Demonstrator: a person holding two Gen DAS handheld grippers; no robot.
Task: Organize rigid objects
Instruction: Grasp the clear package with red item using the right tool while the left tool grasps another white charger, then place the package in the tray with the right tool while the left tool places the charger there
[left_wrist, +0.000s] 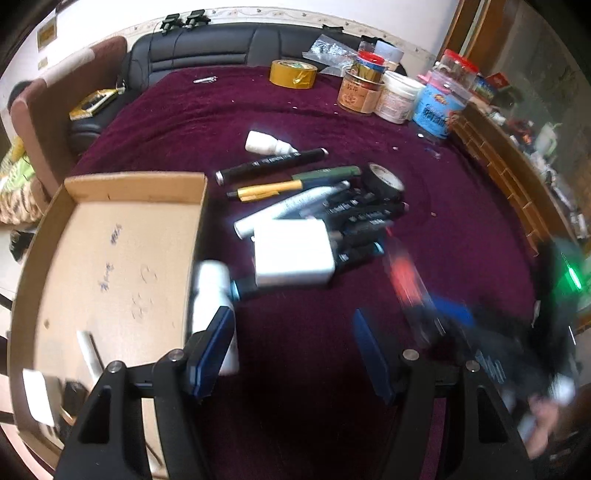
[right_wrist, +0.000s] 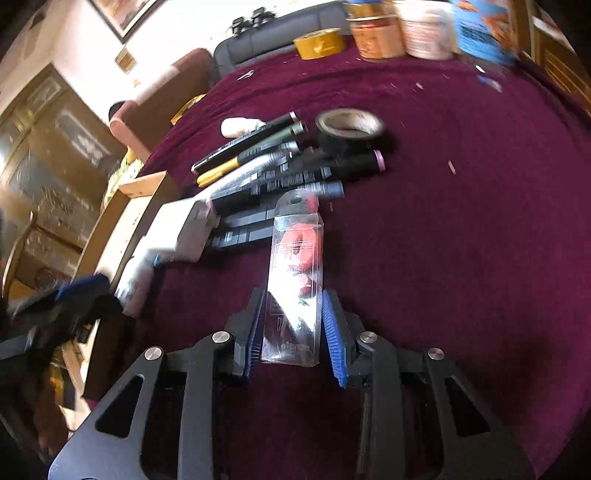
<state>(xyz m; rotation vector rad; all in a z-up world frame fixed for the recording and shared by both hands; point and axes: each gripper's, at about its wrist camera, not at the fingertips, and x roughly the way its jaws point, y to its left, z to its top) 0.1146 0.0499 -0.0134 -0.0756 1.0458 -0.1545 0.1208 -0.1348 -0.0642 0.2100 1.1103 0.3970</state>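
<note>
My right gripper (right_wrist: 293, 325) is shut on a clear plastic case with a red item inside (right_wrist: 295, 266), held just above the maroon cloth; it shows blurred in the left wrist view (left_wrist: 406, 284). My left gripper (left_wrist: 291, 350) is open and empty, its left finger beside a white bottle (left_wrist: 214, 310) at the cardboard box (left_wrist: 110, 258). A pile of markers and pens (left_wrist: 332, 206), a white adapter block (left_wrist: 291, 254), a black tape roll (left_wrist: 384, 181) and a small white bottle (left_wrist: 266, 144) lie on the cloth.
A yellow tape roll (left_wrist: 293, 74) and several jars and tubs (left_wrist: 391, 92) stand at the table's far edge. The box holds a few small items near its front (left_wrist: 88, 354). A black sofa and brown chair are behind the table.
</note>
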